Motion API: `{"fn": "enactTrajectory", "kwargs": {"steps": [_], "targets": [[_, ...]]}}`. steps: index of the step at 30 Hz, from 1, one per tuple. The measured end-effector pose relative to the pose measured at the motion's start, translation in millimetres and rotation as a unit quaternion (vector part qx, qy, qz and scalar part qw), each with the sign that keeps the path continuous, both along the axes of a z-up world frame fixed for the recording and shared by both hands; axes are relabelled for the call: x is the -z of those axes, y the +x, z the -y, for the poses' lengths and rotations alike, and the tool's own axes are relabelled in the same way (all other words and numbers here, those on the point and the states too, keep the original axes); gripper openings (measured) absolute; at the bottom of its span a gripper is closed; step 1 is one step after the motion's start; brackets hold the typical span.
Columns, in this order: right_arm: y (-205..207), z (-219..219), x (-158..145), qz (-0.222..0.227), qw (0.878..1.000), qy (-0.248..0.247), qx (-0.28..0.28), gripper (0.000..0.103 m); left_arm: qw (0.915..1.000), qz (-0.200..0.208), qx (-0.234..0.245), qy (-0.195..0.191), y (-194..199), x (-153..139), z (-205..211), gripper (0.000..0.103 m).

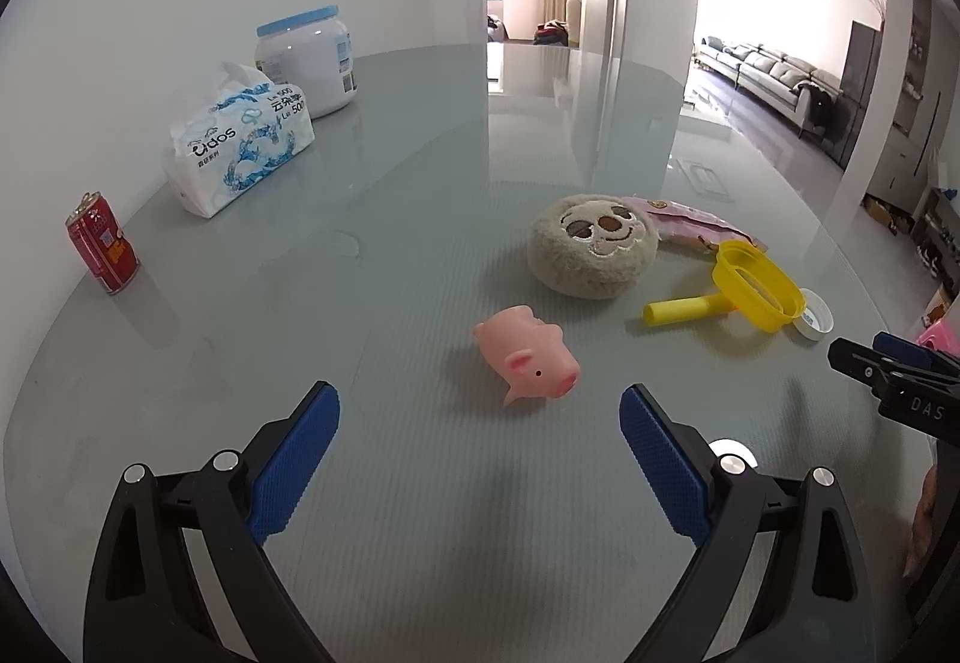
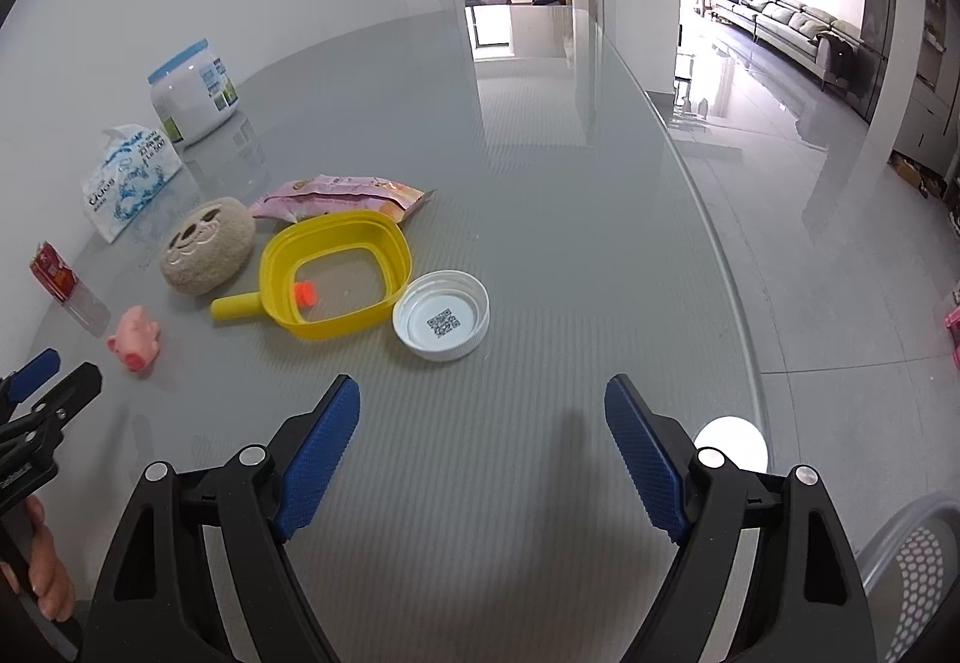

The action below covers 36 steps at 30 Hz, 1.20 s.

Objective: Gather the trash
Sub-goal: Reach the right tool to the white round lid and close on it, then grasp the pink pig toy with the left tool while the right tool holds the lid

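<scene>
Two open grippers hover over a cluttered grey table (image 2: 540, 135)

On the glass top, from largest: a white jar (image 1: 312, 63), tissue pack (image 1: 240, 147), plush toy (image 1: 591, 255), pink wrapper (image 2: 342, 195) behind it, yellow scoop (image 2: 336, 273), red can (image 1: 102, 243), white lid (image 2: 441, 323) touching the scoop, pink pig (image 1: 531, 360). Left gripper (image 1: 480, 417) and right gripper (image 2: 480, 411) both stand wide, holding nothing

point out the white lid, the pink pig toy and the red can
white lid (image 2: 441, 324), right wrist view, inner face at the code
pink pig toy (image 1: 528, 366), left wrist view, its body
red can (image 1: 102, 246), left wrist view, its side
</scene>
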State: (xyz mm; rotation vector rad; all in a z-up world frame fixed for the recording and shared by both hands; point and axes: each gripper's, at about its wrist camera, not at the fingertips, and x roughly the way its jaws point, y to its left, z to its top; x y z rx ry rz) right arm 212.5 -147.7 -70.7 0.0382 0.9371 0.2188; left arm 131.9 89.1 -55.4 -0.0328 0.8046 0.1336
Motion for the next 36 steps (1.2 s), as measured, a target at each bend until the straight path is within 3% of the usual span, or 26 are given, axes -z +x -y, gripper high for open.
{"fn": "enactTrajectory", "kwargs": {"steps": [24,32,34,36], "targets": [[36.3,-21.2,7.9,-0.007,0.999,-0.042,-0.009,0.079,0.9999,-0.008,-0.004,-0.012,2.1,4.2,-2.0,0.093],[35.9,-34.5,6.3,0.008,0.998,-0.053,-0.028,0.058,0.9999,-0.011,-0.002,-0.008,1.8,5.6,1.9,0.093],[33.9,-34.0,5.7,0.014,0.998,-0.052,-0.03,0.042,0.9999,-0.011,0.0,-0.008,1.4,5.8,3.3,0.093],[32.0,-32.9,5.8,0.016,0.998,-0.049,-0.032,0.039,0.9999,-0.009,0.005,-0.006,0.6,5.7,5.7,0.093]]}}
